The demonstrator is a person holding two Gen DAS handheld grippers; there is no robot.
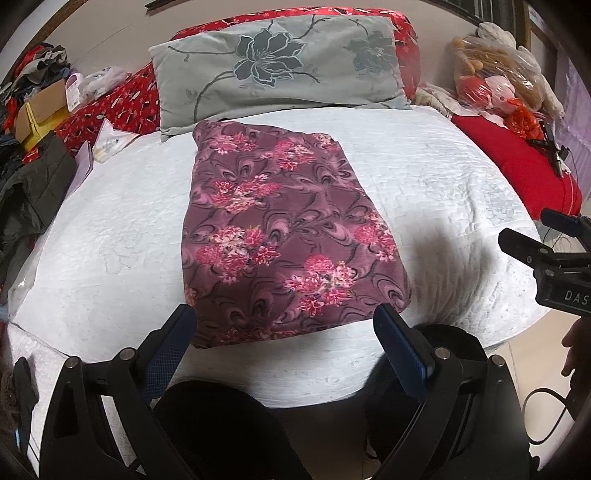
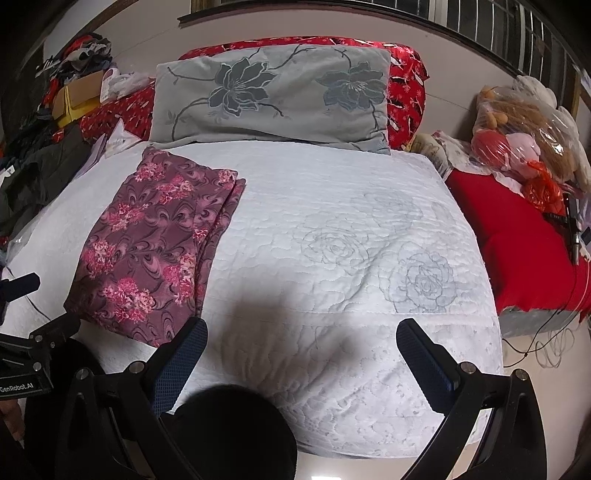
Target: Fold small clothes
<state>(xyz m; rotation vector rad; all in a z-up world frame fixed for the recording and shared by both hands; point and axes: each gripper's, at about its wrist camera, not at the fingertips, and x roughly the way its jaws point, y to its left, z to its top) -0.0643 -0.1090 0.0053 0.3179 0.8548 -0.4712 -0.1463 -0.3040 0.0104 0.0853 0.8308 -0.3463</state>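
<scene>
Garment: a folded cloth [image 1: 288, 236] in dull purple, printed with pink flower clusters and dark swirls, is laid flat in a rough rectangle; stacked layers are seen along its right edge in the right wrist view [image 2: 155, 243].
Place: the cloth is set on the white quilted bed [image 1: 436, 192], its far end near the grey pillow [image 1: 280, 70] and its near end close to the bed's front edge.
Left gripper [image 1: 284, 325]: its blue-padded fingers [image 1: 173, 343] are spread wide and nothing is held; the cloth's near edge is seen between and just beyond the tips.
Right gripper [image 2: 299, 339]: its fingers [image 2: 424, 354] are also spread wide and empty, over bare quilt to the right of the cloth.
Left wrist view only: the cloth is seen head-on and fills the middle of the bed; the right gripper's black body [image 1: 554, 258] is seen at the right edge, with part of a hand [image 1: 576, 343] below it.
Right wrist view only: grey rose outlines [image 2: 421, 280] stitched in the quilt are seen, along with white cables [image 2: 554, 347] on the floor and window bars [image 2: 498, 26] above the wall.
Both views: a red patterned quilt [image 2: 406, 81] is seen behind the pillow, bagged soft toys [image 2: 524, 140] on a red cover at the right, and piled clothes and boxes [image 1: 37, 85] at the left.
</scene>
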